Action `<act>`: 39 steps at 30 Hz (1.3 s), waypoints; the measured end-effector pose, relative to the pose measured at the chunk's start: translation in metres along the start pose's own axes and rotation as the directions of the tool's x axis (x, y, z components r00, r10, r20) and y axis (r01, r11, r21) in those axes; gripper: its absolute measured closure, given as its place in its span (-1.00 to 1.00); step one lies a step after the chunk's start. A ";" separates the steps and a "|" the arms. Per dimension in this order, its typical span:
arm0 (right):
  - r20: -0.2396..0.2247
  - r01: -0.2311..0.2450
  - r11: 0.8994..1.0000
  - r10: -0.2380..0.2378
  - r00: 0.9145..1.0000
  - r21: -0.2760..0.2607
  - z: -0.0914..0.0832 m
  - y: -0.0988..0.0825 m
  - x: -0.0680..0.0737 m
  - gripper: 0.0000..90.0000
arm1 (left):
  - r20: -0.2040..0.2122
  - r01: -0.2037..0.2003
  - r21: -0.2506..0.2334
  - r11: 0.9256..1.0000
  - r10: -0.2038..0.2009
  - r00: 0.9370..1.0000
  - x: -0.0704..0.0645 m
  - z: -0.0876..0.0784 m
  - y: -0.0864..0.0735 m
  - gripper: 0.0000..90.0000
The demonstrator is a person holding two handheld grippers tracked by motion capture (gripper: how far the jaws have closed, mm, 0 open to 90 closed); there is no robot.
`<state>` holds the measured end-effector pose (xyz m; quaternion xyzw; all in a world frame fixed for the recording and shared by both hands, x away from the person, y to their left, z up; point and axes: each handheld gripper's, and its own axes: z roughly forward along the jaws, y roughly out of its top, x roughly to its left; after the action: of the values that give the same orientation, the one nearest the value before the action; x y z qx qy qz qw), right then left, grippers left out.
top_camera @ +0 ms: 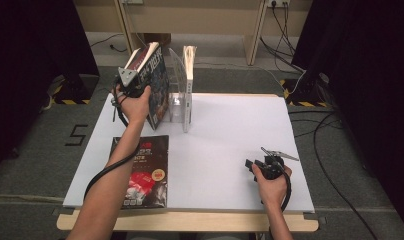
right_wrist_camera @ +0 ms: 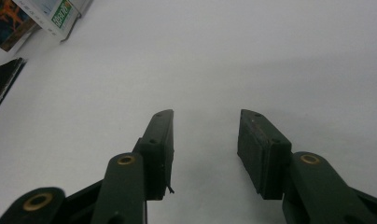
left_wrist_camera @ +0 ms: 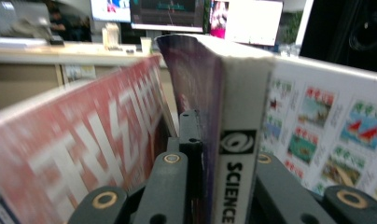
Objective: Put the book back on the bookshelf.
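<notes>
White tabletop (top_camera: 225,145) is carrying the work, with dark curtains hanging at both sides. Left hand-held gripper (top_camera: 132,82) is clamping a magazine (top_camera: 152,85) by its spine edge, holding it upright just beside the clear acrylic file rack (top_camera: 182,95) ahead of it. Being thin and floppy with a glossy, slippery cover, the magazine is probably handling best when pinched near the stiff spine. Right hand-held gripper (right_wrist_camera: 205,144) is resting with jaws apart, gripping nothing. Near the left forearm, another magazine (top_camera: 142,172) is lying flat.
</notes>
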<state>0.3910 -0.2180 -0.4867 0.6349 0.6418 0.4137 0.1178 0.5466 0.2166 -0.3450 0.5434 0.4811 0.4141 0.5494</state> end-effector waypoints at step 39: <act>-0.006 0.007 1.000 -0.007 1.000 0.000 -0.001 -0.001 0.001 0.25 | -0.117 0.092 0.112 0.989 -0.079 0.990 0.027 -0.064 -0.034 -0.02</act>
<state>0.3891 -0.2171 -0.4865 0.6313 0.6444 0.4152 0.1173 0.4869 0.2531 -0.3779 0.5295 0.5576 0.3912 0.5056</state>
